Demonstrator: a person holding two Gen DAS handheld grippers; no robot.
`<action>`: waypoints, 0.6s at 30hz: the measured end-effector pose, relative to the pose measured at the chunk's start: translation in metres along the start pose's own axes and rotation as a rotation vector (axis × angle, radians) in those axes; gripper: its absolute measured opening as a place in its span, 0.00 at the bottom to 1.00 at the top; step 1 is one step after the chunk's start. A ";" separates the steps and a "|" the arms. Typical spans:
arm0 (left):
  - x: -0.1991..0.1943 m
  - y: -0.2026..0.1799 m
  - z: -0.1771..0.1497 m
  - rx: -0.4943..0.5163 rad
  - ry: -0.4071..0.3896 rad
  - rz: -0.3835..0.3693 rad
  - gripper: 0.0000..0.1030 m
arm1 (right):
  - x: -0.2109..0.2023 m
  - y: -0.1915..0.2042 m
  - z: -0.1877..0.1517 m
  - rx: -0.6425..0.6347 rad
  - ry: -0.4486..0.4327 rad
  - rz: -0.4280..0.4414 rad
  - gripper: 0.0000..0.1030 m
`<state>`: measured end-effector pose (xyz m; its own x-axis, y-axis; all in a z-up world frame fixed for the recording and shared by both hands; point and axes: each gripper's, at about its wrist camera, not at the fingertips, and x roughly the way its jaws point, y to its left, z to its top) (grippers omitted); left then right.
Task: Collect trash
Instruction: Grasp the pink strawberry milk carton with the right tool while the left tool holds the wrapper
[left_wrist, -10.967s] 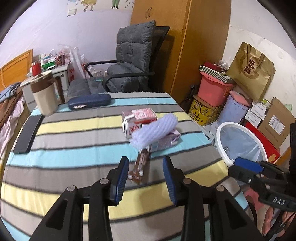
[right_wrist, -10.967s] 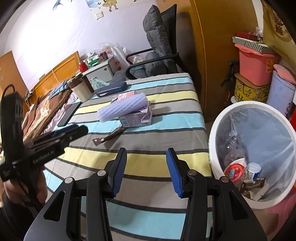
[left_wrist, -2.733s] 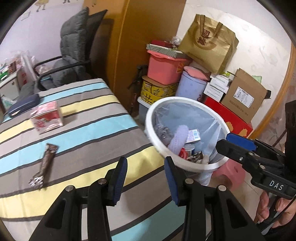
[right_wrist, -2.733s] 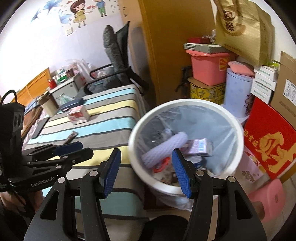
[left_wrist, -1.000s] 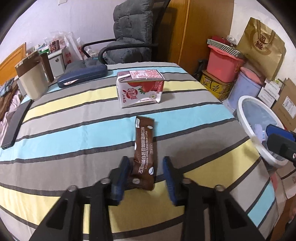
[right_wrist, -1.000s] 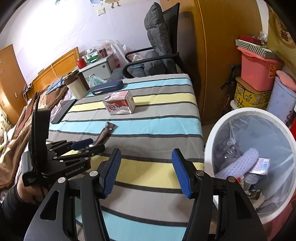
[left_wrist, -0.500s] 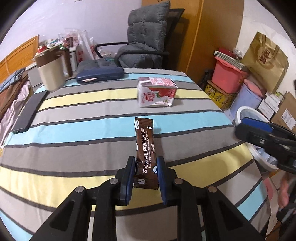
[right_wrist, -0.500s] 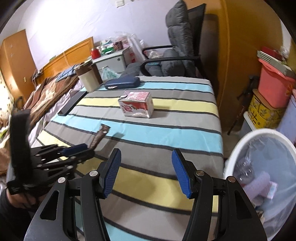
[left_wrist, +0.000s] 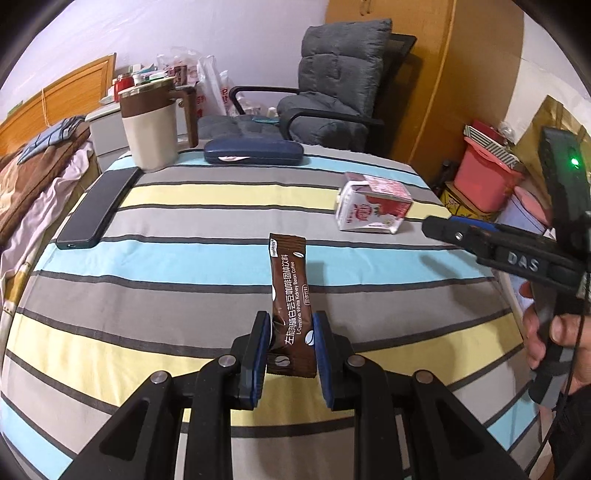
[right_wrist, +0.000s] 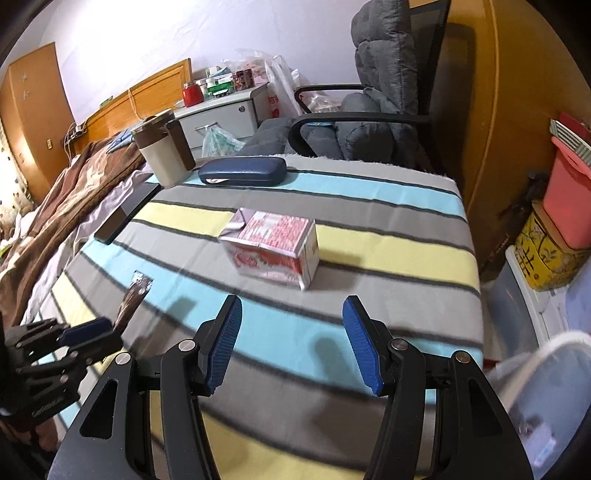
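- Plainly, the left gripper (left_wrist: 290, 341) is clamped on the lower end of the brown coffee sachet (left_wrist: 291, 293), pads on its two long edges, so the flat packet stands stiffly forward from the jaws above the striped table (left_wrist: 147, 266) instead of drooping.
- Gripping near one end leaves most of the sachet free, which should let it drop cleanly once released over a bin.
- Meanwhile the right gripper (right_wrist: 291, 341) has its jaws spread wide with nothing between them, aimed at the red-and-white milk carton (right_wrist: 275, 253).
- That carton lies on its side on the table, just ahead of the right gripper and not yet touched.
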<state>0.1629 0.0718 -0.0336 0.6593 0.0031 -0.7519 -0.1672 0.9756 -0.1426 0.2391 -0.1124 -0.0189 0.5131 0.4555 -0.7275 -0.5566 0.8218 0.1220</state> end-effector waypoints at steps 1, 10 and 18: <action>0.001 0.001 0.001 -0.002 0.001 0.000 0.23 | 0.004 0.001 0.002 -0.004 0.001 0.002 0.57; 0.002 0.015 0.001 -0.026 -0.006 0.010 0.23 | 0.028 0.011 0.014 -0.053 0.019 0.029 0.57; -0.002 0.036 -0.003 -0.069 -0.009 0.027 0.23 | 0.014 0.053 0.011 -0.155 -0.004 0.145 0.57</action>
<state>0.1529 0.1058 -0.0391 0.6601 0.0316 -0.7505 -0.2353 0.9575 -0.1667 0.2238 -0.0588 -0.0150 0.4226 0.5670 -0.7070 -0.7183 0.6852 0.1201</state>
